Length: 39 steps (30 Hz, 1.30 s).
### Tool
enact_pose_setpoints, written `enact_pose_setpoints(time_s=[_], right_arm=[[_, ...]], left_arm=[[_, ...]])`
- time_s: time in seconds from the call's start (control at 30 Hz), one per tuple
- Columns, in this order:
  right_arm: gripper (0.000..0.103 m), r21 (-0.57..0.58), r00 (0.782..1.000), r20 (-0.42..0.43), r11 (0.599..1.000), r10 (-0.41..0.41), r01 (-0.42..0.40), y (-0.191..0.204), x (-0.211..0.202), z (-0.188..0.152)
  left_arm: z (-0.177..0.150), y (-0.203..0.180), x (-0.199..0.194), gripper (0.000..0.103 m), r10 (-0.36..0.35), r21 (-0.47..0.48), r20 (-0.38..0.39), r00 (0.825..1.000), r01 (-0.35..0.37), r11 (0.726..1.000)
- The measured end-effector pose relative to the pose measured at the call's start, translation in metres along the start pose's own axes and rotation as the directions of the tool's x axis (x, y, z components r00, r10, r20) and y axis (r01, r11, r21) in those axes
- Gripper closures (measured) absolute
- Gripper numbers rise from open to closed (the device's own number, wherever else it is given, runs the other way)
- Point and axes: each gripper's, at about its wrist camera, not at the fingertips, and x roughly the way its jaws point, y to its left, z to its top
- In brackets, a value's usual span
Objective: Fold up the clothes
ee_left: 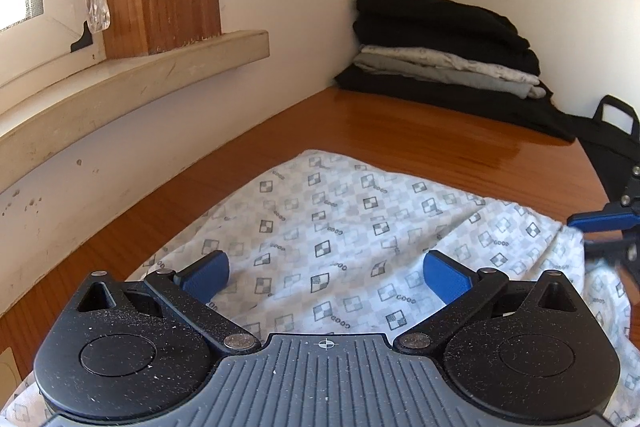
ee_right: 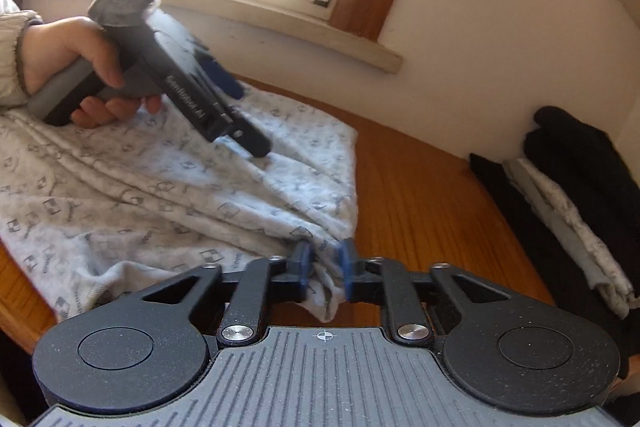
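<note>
A white garment with a grey checkered-square print [ee_left: 340,227] [ee_right: 168,179] lies spread on the wooden table [ee_left: 420,131]. My left gripper [ee_left: 326,275] is open just above the cloth, its blue pads wide apart with nothing held. In the right wrist view a hand holds the left gripper [ee_right: 224,95] tilted down over the garment's far part. My right gripper [ee_right: 325,267] is shut on the garment's near right corner, and a bunch of cloth hangs between the blue pads. The right gripper also shows at the edge of the left wrist view [ee_left: 600,223].
A stack of folded black and grey clothes [ee_left: 440,43] [ee_right: 572,207] sits in the table's far corner against the wall. A black bag [ee_left: 612,139] stands beside it. A window sill [ee_left: 132,75] runs along the left wall. Bare wood [ee_right: 420,195] lies between garment and stack.
</note>
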Motion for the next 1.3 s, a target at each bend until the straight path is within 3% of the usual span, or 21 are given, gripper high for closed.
enact_pose_setpoints(time_s=[0.07,0.13,0.23,0.37,0.5,0.53,0.6,0.83,0.87,0.93,1.07,1.3], right_arm=[[0.099,0.036,0.999,0.033,0.999,-0.014,0.013,-0.006,-0.012,0.0],[0.099,0.104,0.997,0.069,0.994,0.02,-0.027,-0.014,-0.026,-0.002],[0.099,0.11,0.998,0.05,0.993,0.026,-0.032,-0.01,-0.019,-0.011],[0.098,0.138,0.998,0.055,0.99,0.035,-0.042,-0.012,-0.012,-0.017],[0.098,0.114,0.998,0.065,0.993,0.025,-0.032,-0.009,-0.011,-0.016],[0.098,0.105,0.998,0.066,0.994,0.021,-0.028,-0.008,-0.011,-0.015],[0.098,0.079,0.998,0.067,0.997,0.009,-0.014,-0.004,-0.012,-0.015],[0.098,0.085,0.996,0.088,0.996,0.012,-0.019,-0.006,-0.011,-0.012],[0.097,0.08,0.996,0.089,0.997,0.014,-0.021,-0.006,-0.012,-0.011],[0.097,0.071,0.996,0.092,0.997,0.02,-0.026,-0.006,-0.012,-0.009],[0.096,0.051,0.996,0.086,0.998,0.029,-0.034,-0.007,-0.008,-0.007],[0.1,0.048,0.996,0.061,0.996,0.068,-0.071,-0.014,-0.025,-0.004]], left_arm=[[0.0,0.001,0.001,0.0,0.007,-0.005,-0.01,1.0,-0.007,1.0],[0.001,0.001,0.002,0.0,0.008,-0.006,-0.011,1.0,-0.008,1.0],[0.001,0.002,0.002,0.0,0.008,-0.005,-0.011,1.0,-0.008,1.0],[0.005,-0.001,-0.009,0.0,0.013,0.025,0.055,0.998,-0.015,1.0],[0.043,0.004,-0.007,0.005,-0.041,0.036,0.085,0.995,0.038,0.999],[0.053,0.007,0.002,0.01,-0.055,0.038,0.059,0.997,0.053,0.998],[0.074,0.012,0.023,0.042,-0.083,0.043,-0.002,0.997,0.083,0.996],[0.08,0.004,0.071,0.039,-0.115,0.084,-0.095,0.989,0.123,0.989],[0.081,0.002,0.077,0.041,-0.119,0.09,-0.107,0.987,0.129,0.988],[0.083,0.0,0.091,0.059,-0.127,0.101,-0.133,0.983,0.141,0.985],[0.083,-0.005,0.093,0.086,-0.089,0.138,-0.102,0.991,0.103,0.985],[0.077,-0.02,0.093,0.089,0.027,0.201,-0.066,0.997,-0.013,0.98]])
